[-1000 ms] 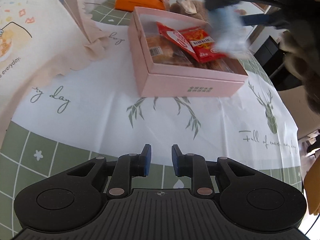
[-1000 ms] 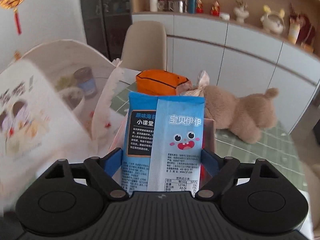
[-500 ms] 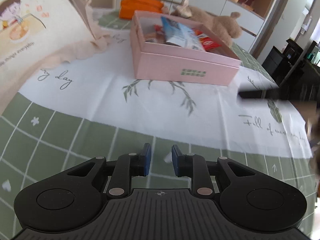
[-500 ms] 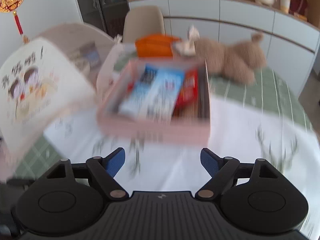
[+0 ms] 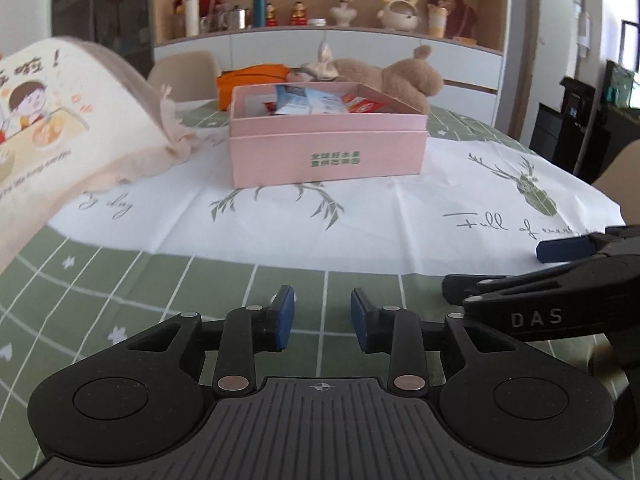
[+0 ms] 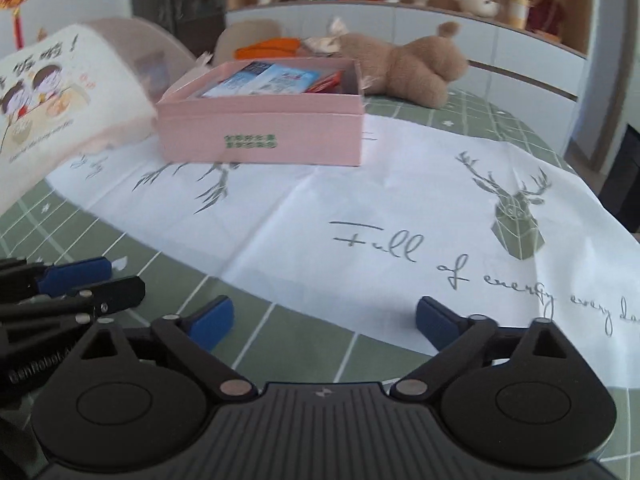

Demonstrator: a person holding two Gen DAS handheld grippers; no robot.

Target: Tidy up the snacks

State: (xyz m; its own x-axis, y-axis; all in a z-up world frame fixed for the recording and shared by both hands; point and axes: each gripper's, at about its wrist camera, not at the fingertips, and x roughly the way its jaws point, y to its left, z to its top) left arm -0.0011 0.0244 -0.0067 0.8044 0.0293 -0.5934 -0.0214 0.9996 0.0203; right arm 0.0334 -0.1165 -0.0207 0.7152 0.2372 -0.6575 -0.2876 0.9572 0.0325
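A pink box point(image 5: 326, 148) point(image 6: 260, 128) stands on the white deer-print cloth point(image 5: 400, 208), far ahead of both grippers. Inside lie a blue snack packet point(image 5: 308, 102) point(image 6: 272, 78) and a red packet point(image 5: 362, 106) point(image 6: 326, 82). My left gripper point(image 5: 322, 312) hovers low over the green checked tablecloth near the front edge; its jaws are opening with nothing between them. My right gripper point(image 6: 324, 316) sits close beside it, its jaws opening wide and empty. The right gripper's blue fingertip point(image 5: 564, 248) shows at the left wrist view's right side; the left gripper's fingertip point(image 6: 76, 272) shows at the right wrist view's left.
A brown plush toy point(image 5: 400, 76) point(image 6: 408, 64) and an orange pouch point(image 5: 252, 80) lie behind the box. A large illustrated cloth bag point(image 5: 60, 120) point(image 6: 48, 92) fills the left side. A beige chair point(image 5: 184, 72) and a cabinet with ornaments stand beyond the table.
The right gripper let go of the blue packet, which now lies in the box, then drew back and down with wider jaws. The left gripper also pulled back, and its jaws parted.
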